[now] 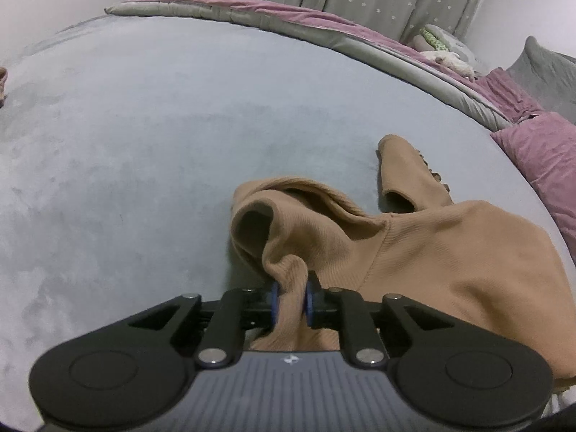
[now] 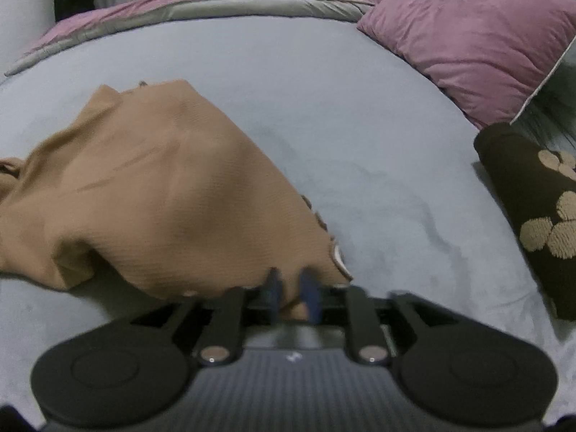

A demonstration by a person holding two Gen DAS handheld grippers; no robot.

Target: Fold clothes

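Tan garment between both grippers' part-open jaws; dark embroidered cushion only in right view.

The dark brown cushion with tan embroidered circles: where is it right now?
Only the right wrist view shows the dark brown cushion with tan embroidered circles, at the right edge on the pale blue bedspread, just below the mauve pillow and well apart from the tan ribbed garment.
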